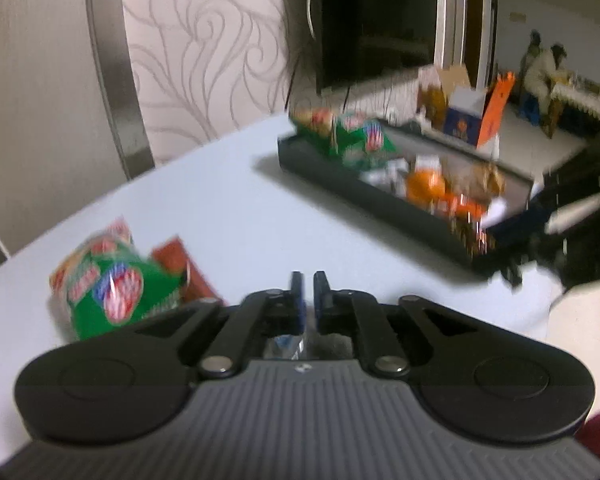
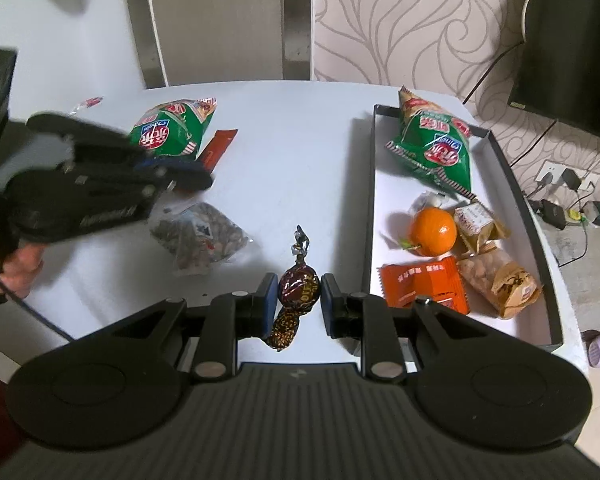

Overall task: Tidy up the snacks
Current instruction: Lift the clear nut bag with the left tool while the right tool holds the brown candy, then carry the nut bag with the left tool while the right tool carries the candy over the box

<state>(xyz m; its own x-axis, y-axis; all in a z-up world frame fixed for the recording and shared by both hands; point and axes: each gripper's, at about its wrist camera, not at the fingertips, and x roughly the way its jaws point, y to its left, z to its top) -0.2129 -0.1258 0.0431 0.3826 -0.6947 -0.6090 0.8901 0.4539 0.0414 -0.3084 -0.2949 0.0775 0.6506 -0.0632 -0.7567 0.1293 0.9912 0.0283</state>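
Our right gripper (image 2: 299,304) is clenched on a toffee candy (image 2: 299,287) in a dark twisted wrapper, pads pressing its round middle, near the front edge of the white table (image 2: 292,152) and just left of the tray (image 2: 370,216). Our left gripper (image 1: 308,300) shows its jaws drawn nearly together with only a narrow slit between the pads; in its own view something clear glints low in that slit, too blurred to name, so we cannot tell whether it grasps anything — from the right wrist view it hangs over the clear bag of mixed snacks (image 2: 198,236) toward the table's left side. Behind it, near the far left corner, lie a green chip bag (image 2: 172,128) and a red packet (image 2: 216,152). The tray along the right edge already carries a second green bag (image 2: 432,140) at its far end, then an orange (image 2: 433,231), tan wrapped cakes (image 2: 496,276) and an orange packet (image 2: 424,286). We judge the sorting roughly half done — the candy, clear bag, chip bag, red packet and a small sweet (image 2: 90,103) at the far left remain outside.
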